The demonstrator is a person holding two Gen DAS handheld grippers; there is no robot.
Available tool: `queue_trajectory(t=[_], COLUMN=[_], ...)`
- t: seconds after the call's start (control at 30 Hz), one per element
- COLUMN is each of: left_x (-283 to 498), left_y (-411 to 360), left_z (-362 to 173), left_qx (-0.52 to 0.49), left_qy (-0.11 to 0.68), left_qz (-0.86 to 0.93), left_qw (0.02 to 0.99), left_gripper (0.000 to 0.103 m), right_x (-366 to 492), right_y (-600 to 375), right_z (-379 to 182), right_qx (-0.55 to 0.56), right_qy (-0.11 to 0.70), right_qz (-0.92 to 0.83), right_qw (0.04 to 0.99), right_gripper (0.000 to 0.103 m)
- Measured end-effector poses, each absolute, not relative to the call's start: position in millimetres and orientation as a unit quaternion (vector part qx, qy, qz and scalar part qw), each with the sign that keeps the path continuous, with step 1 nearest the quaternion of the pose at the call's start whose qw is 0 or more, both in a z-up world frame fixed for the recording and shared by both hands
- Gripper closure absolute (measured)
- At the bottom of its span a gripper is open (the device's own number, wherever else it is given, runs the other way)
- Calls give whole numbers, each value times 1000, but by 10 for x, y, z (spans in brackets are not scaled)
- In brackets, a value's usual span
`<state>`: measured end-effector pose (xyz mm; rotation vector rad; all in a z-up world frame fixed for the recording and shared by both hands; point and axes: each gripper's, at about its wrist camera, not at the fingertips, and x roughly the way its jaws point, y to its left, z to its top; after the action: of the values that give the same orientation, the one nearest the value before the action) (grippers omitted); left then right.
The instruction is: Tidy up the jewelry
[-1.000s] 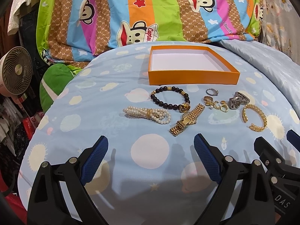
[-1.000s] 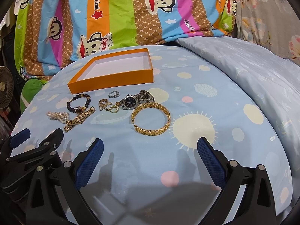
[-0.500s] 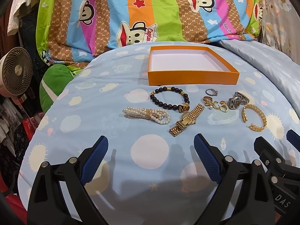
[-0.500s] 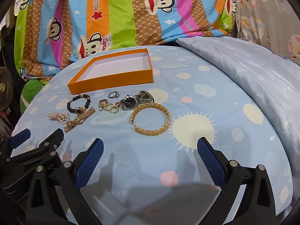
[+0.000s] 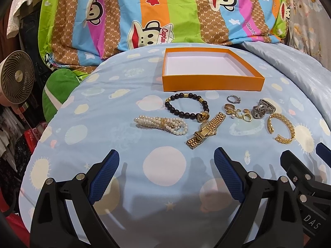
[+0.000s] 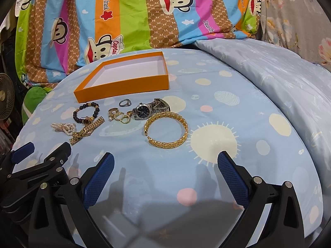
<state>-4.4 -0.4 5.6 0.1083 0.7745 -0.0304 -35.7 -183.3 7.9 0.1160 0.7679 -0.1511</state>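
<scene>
An empty orange box [image 5: 211,83] [image 6: 122,90] with a white inside sits on the light blue bedsheet. In front of it lies a row of jewelry: a pearl bracelet [image 5: 161,124] [image 6: 64,128], a dark bead bracelet [image 5: 187,107] [image 6: 85,112], a gold watch [image 5: 205,130] [image 6: 86,131], a silver ring [image 5: 233,99] [image 6: 125,102], small gold rings [image 5: 238,113] [image 6: 119,115], a silver watch [image 5: 263,109] [image 6: 150,108] and a gold bangle [image 5: 281,128] [image 6: 166,130]. My left gripper [image 5: 166,174] and right gripper [image 6: 165,175] hover open, nearer than the jewelry, holding nothing.
A striped monkey-print quilt [image 5: 165,10] is piled behind the box. A grey-blue duvet [image 6: 279,72] lies at the right. A small fan [image 5: 16,77] and a green cushion [image 5: 58,91] are off the bed's left edge. Each gripper shows at the other's frame edge.
</scene>
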Motion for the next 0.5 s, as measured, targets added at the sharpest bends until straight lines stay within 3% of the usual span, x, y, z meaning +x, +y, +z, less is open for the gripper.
queue_trajectory(t=[0.5], left_x=[-44], left_y=[-17], left_z=[58], left_qx=[54], left_qy=[380], left_qz=[-14], left_qw=[923], left_gripper=[11], right_x=[-367], right_y=[-1837], right_z=[76], right_qx=[59], right_qy=[372], right_qz=[-73], right_qw=[923], right_gripper=[5])
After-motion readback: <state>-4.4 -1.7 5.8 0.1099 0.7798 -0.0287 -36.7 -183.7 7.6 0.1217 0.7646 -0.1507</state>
